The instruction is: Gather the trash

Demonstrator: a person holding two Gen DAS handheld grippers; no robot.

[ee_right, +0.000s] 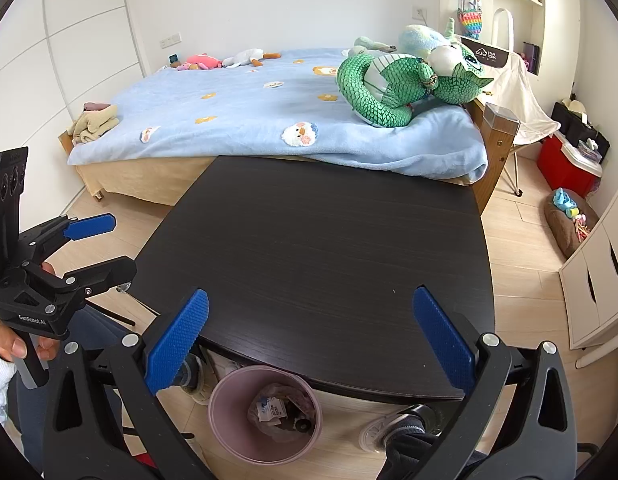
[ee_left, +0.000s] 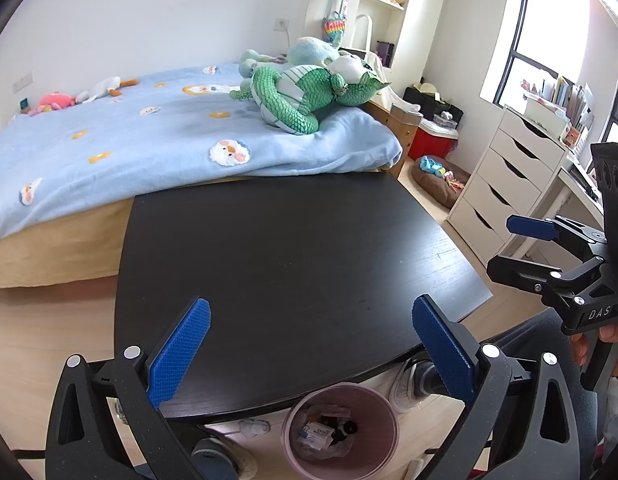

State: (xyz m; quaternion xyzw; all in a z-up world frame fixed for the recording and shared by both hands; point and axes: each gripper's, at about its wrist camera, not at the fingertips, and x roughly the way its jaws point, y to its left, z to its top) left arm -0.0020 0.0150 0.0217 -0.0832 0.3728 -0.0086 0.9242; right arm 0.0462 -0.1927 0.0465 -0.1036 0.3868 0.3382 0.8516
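A pink waste bin point(ee_left: 341, 432) stands on the floor at the near edge of a black table point(ee_left: 293, 248); it holds several bits of trash, among them a small white carton point(ee_left: 317, 433). The bin point(ee_right: 265, 414) and table point(ee_right: 329, 248) also show in the right wrist view. My left gripper point(ee_left: 311, 344) is open and empty above the table's near edge. My right gripper point(ee_right: 309, 338) is open and empty, likewise over the near edge. Each gripper shows in the other's view, the right one point(ee_left: 525, 248) and the left one point(ee_right: 97, 244), both open.
A bed point(ee_left: 149, 132) with a blue blanket and a green plush dragon point(ee_left: 309, 96) lies behind the table. White drawers point(ee_left: 505, 176) stand at the right. A red box point(ee_right: 569, 164) and a brown cushion point(ee_right: 569, 224) sit on the floor. Shoes point(ee_right: 401, 428) are under the table.
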